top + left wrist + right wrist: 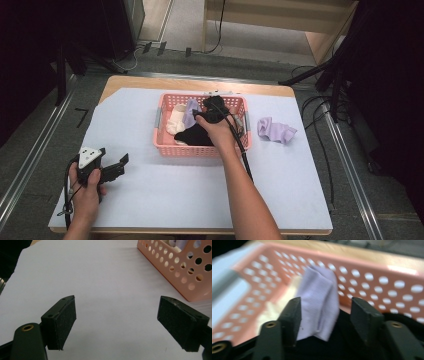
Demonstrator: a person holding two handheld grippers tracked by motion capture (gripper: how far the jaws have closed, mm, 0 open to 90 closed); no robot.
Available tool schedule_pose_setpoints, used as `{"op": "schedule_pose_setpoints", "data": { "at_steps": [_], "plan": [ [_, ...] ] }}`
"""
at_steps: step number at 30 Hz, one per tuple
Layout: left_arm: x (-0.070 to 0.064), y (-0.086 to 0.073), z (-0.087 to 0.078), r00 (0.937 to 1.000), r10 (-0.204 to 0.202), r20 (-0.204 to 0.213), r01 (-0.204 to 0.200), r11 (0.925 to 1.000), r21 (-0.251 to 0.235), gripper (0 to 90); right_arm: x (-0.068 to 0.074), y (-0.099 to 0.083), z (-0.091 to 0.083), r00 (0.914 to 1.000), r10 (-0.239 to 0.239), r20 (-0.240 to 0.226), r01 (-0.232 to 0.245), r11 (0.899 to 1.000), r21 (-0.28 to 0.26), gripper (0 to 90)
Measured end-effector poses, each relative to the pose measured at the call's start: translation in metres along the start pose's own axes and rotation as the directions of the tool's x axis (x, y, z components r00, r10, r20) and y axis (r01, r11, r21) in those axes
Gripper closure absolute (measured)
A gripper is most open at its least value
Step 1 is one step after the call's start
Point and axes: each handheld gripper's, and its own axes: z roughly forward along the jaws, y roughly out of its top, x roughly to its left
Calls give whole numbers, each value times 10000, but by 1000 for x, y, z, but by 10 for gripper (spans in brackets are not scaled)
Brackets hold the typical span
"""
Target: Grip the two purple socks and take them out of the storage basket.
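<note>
We see the right gripper (200, 113) reaching into the pink basket (165, 145) at the middle of the bench (165, 200). In the right gripper view its jaws stand parted, with the lilac cloth (319, 300) hanging between them: the cloth lies against the jaw at 9 o'clock and clear of the one at 3 o'clock, so we read this gripper as released, not yet clamped on it. The cloth lies over a black garment (192, 136), with a cream cloth (175, 122) at its 9 o'clock, all inside the basket. A second lilac cloth (276, 130) lies on the bench at 3 o'clock of the basket, apart from it. The left gripper (120, 164) rests at 8 o'clock of the basket, well apart, its jaws spread wide over bare bench.
</note>
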Motion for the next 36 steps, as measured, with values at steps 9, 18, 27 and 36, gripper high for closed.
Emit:
{"op": "schedule_pose_setpoints", "data": {
  "at_steps": [9,18,27,36],
  "plan": [
    [1,0,0,10000,-5,32,5,10000,-5,161,1,3,35,9973,599,-431,-527,9868,1529,308],
    [1,0,0,10000,-27,64,27,10000,-2,161,6,4,28,9918,-233,-1259,396,9909,1288,781],
    [1,0,0,10000,-19,52,19,10000,55,161,7,8,4,9906,-796,-1111,831,9961,279,803],
    [0,0,0,10000,-18,22,18,10000,51,161,-5,6,-17,9963,-628,-588,619,9979,-171,788]
  ]
}}
